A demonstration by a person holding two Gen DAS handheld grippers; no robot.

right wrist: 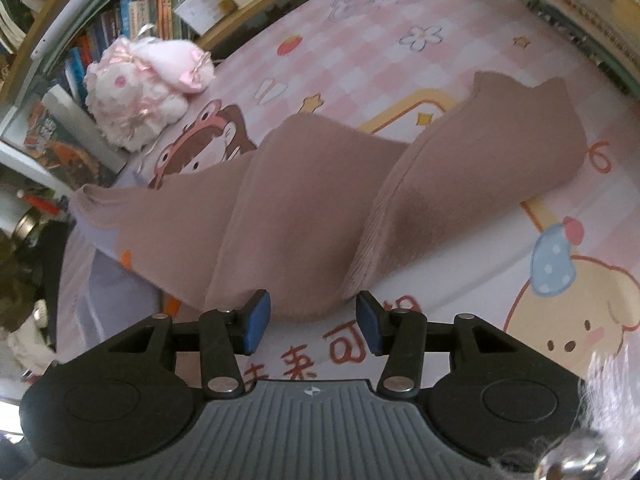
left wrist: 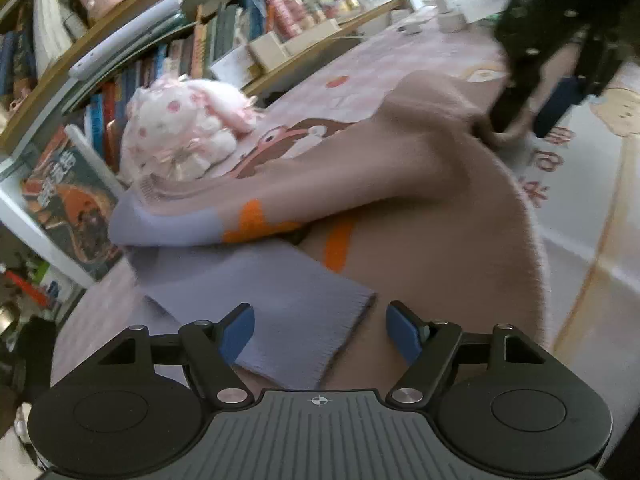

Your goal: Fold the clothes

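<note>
From the left wrist, the left gripper [left wrist: 320, 330] hangs with its blue pads spread wide and empty over the lilac cuff [left wrist: 280, 312] of a mauve-brown sweater [left wrist: 420, 200], placed as if to frame the cuff edge. The sweater lies bunched on a pink cartoon-print mat [left wrist: 580, 200], one part draped over another, which fits a fold partway made. Farther off, the right gripper [left wrist: 532, 108] meets the garment's far edge, though blur hides whether anything is pinched.

From the right wrist, the right gripper [right wrist: 314, 320] shows its pads apart, with a lobe of the sweater [right wrist: 300, 208] lying in the gap but not squeezed. A pink plush toy [right wrist: 144, 88] sits near the bookshelf [right wrist: 120, 12], clear of the garment.
</note>
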